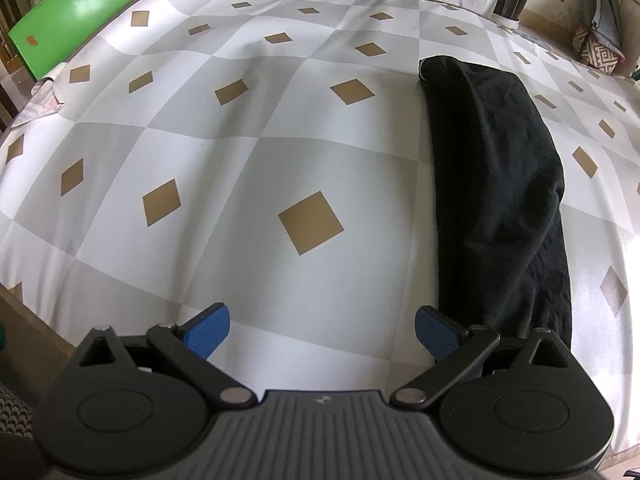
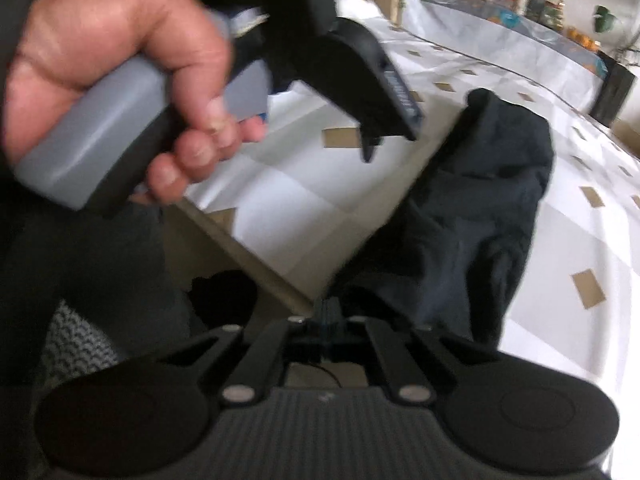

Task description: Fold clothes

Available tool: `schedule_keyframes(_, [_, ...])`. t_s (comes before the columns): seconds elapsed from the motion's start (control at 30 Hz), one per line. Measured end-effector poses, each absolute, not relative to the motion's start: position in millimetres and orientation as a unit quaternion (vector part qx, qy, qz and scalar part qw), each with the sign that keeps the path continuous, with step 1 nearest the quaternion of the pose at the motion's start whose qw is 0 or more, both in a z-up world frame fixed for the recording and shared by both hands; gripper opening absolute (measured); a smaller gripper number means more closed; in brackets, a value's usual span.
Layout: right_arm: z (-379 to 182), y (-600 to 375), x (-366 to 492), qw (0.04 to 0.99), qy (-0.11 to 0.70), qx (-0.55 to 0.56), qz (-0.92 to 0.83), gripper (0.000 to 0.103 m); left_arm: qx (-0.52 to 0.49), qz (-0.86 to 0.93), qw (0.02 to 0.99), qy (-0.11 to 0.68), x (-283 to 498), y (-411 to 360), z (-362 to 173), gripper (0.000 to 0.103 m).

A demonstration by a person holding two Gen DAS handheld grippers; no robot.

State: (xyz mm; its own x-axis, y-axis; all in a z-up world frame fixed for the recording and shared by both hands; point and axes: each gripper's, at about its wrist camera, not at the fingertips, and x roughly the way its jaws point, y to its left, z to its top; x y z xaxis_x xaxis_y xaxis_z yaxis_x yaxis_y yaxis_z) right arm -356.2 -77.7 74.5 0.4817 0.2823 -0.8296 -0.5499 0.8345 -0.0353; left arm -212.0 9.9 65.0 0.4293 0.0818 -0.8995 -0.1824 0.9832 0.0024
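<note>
black garment point(image 1: 496, 184) folded into a long narrow strip on the desk point(image 1: 240, 152), covered with a checked cloth of white and grey squares with small brown diamonds. lying lengthwise, from the near desk edge toward the far side. left gripper point(image 1: 322, 332) held just left of the garment's near end, pointing down at bare cloth, jaws wide apart with nothing between them, blue pads point(image 1: 208, 330) clear of the fabric. right gripper point(image 2: 330, 320) at the garment's near end, by the desk edge, jaws fully closed, dark fabric bunched right at the tips; cannot tell surely whether pinched. left hand point(image 2: 116, 80) wrapped around a grey handle, up and left of the garment. green chair back point(image 1: 68, 20) beyond the desk, far left of the garment.
</note>
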Motion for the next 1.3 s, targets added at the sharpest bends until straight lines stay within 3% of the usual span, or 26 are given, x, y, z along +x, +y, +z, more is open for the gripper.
schedule_keyframes(0.07, [70, -72, -359, 0.840, 0.449, -0.174, 0.251, 0.000, -0.047, 0.079, 0.844, 0.528, -212, 10, 65, 0.099])
schedule_keyframes(0.17, [83, -84, -355, 0.862, 0.436, -0.121, 0.230, 0.003, -0.045, 0.079, 0.844, 0.528, -213, 11, 65, 0.099])
schedule_keyframes(0.27, [93, -96, -351, 0.879, 0.423, -0.077, 0.205, 0.014, -0.046, 0.081, 0.843, 0.529, -212, 11, 64, 0.099])
schedule_keyframes(0.3, [93, -96, -351, 0.881, 0.420, -0.087, 0.199, 0.021, -0.046, 0.079, 0.843, 0.529, -212, 10, 64, 0.099])
schedule_keyframes(0.73, [79, -86, -350, 0.876, 0.416, -0.186, 0.158, 0.036, -0.052, 0.077, 0.842, 0.531, -211, 11, 65, 0.099])
schedule_keyframes(0.93, [63, -86, -339, 0.877, 0.409, -0.203, 0.151, 0.032, -0.047, 0.071, 0.843, 0.531, -211, 8, 64, 0.099])
schedule_keyframes(1.03, [63, -88, -336, 0.882, 0.403, -0.178, 0.168, 0.011, -0.047, 0.073, 0.843, 0.532, -211, 9, 64, 0.099])
schedule_keyframes(1.2, [62, -80, -342, 0.874, 0.399, -0.187, 0.205, 0.008, -0.039, 0.071, 0.840, 0.536, -210, 6, 61, 0.099])
schedule_keyframes(1.3, [58, -76, -344, 0.867, 0.401, -0.202, 0.217, 0.014, -0.029, 0.062, 0.842, 0.535, -211, 1, 60, 0.099])
